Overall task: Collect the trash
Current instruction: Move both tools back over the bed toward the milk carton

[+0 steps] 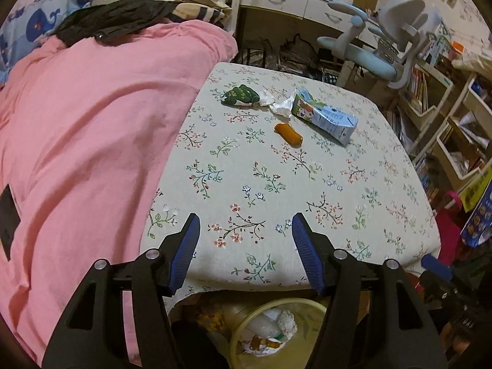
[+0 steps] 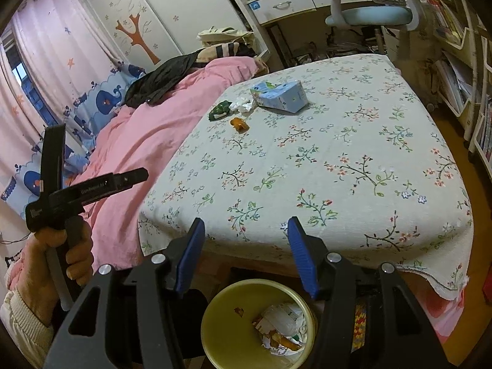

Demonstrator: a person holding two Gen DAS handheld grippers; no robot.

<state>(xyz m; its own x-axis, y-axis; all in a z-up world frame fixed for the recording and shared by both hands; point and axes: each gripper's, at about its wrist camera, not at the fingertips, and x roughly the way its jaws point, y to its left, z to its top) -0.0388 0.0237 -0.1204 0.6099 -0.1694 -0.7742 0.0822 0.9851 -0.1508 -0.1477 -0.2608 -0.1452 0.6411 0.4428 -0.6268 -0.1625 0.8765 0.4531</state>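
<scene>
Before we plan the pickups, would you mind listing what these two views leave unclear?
- Yellow bin: left wrist view, far rim hidden under the floral cloth, sides behind the left gripper.
- Bin contents: right wrist view, a jumble, items not identifiable.
- Green wrapper print: too small.
- Under the white tissue: hidden.

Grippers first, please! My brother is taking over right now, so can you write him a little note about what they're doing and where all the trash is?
Left gripper: open, empty, over the near edge of the floral table.
Right gripper: open, empty, also at the near edge.
On the table's far side: green wrapper, crumpled tissue, blue carton lying on its side, orange piece nearest you.
Yellow bin sits on the floor below the near edge, between the grippers.
Done: some trash is already in the bin.
Left: pick up all four pieces and drop them in.
</scene>
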